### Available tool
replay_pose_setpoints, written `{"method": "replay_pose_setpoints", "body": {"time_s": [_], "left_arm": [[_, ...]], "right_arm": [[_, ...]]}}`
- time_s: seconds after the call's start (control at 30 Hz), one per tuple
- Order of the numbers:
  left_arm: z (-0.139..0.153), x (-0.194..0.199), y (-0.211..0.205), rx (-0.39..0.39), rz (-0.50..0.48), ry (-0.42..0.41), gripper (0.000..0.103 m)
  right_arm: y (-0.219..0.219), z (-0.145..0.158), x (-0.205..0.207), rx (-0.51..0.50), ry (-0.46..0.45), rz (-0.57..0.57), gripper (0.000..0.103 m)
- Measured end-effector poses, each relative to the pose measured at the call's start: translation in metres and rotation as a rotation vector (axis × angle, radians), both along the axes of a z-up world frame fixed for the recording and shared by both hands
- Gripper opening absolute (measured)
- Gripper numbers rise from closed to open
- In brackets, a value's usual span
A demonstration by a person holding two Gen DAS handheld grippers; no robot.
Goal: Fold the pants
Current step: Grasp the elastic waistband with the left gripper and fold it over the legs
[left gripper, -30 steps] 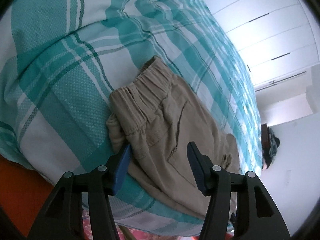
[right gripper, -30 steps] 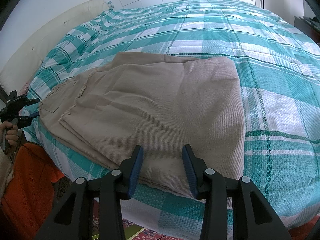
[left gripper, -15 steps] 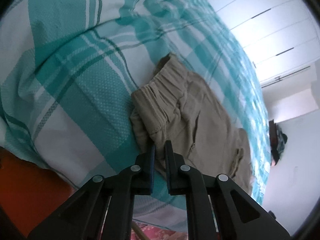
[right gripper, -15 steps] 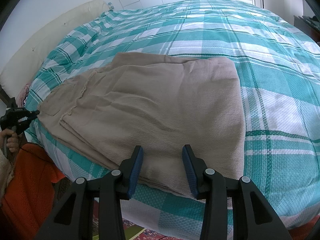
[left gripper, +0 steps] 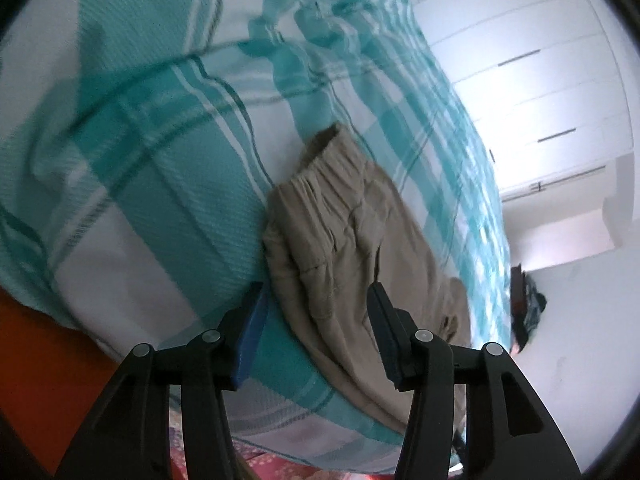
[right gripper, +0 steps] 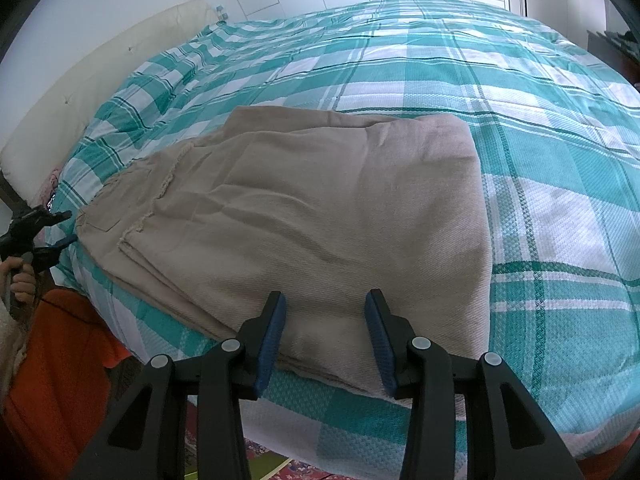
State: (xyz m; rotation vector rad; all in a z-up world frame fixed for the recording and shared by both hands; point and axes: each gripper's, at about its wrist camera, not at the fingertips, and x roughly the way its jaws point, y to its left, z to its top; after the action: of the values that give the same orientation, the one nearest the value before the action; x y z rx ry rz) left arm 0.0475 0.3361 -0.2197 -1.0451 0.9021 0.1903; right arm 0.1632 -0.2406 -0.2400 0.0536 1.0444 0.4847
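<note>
Two grippers up, both spread wide w/ nothing between the pads.

Left wrist view: left gripper [left gripper: 316, 326] hangs at the bed edge, jaws wide apart, blue pads bare. Khaki pants [left gripper: 356, 248] lie folded on the teal-and-white checked bedspread [left gripper: 132, 168], elastic waistband end nearest the cam, a pocket seam showing. Gripper's left pad sits just beside the waistband corner, contact unclear — pic's blurry. White wardrobe doors [left gripper: 532, 80] at the far side.

Right wrist view: right gripper [right gripper: 325, 334] also wide, hovering over the near hem edge of the pants [right gripper: 320, 216]; touching or not, can't tell. Pants lie flat, folded into a broad rectangle near the bed's front edge, layered edges stacked on the left. Cream headboard [right gripper: 92, 92] off to the left. Far left, left gripper [right gripper: 52, 232] near the waistband end, hand [right gripper: 20, 280] on its handle.
</note>
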Motion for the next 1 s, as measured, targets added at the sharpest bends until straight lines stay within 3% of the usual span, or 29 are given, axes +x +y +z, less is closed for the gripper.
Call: {"method": "replay_pose_setpoints", "body": {"time_s": [0.13,0.17,0.2,0.4,0.5,0.63,0.77,0.87,1.0], "left_arm": [[-0.004,0.010,-0.001,0.021,-0.003,0.000,0.051],[-0.005,0.011,0.001,0.023,0.003,0.008,0.040],[-0.004,0.010,0.002,0.032,0.010,0.015,0.021],[0.009,-0.004,-0.001,0.027,0.026,-0.030,0.017],[0.034,0.000,-0.011,0.064,0.018,-0.077,0.016],[0.109,0.019,-0.060,0.227,-0.129,-0.193,0.016],[0.172,0.039,-0.139,0.297,-0.340,-0.318,0.016],[0.192,0.057,-0.213,0.288,-0.513,-0.378,0.016],[0.179,0.081,-0.305,0.259,-0.711,-0.382,0.016]], "right_arm": [[0.000,-0.001,0.001,0.000,0.000,0.000,0.043],[0.000,0.000,0.000,0.000,0.000,0.000,0.043],[0.000,-0.001,0.001,0.000,-0.001,0.000,0.043],[0.000,-0.001,-0.001,0.001,0.000,-0.001,0.043],[0.001,-0.001,0.002,0.005,-0.001,0.000,0.043],[0.000,-0.002,0.001,0.013,-0.004,-0.001,0.043],[-0.002,-0.001,-0.002,0.025,-0.010,-0.001,0.043],[-0.005,0.006,-0.004,0.039,-0.001,0.000,0.047],[-0.029,0.027,-0.012,0.167,0.000,-0.045,0.049]]}}
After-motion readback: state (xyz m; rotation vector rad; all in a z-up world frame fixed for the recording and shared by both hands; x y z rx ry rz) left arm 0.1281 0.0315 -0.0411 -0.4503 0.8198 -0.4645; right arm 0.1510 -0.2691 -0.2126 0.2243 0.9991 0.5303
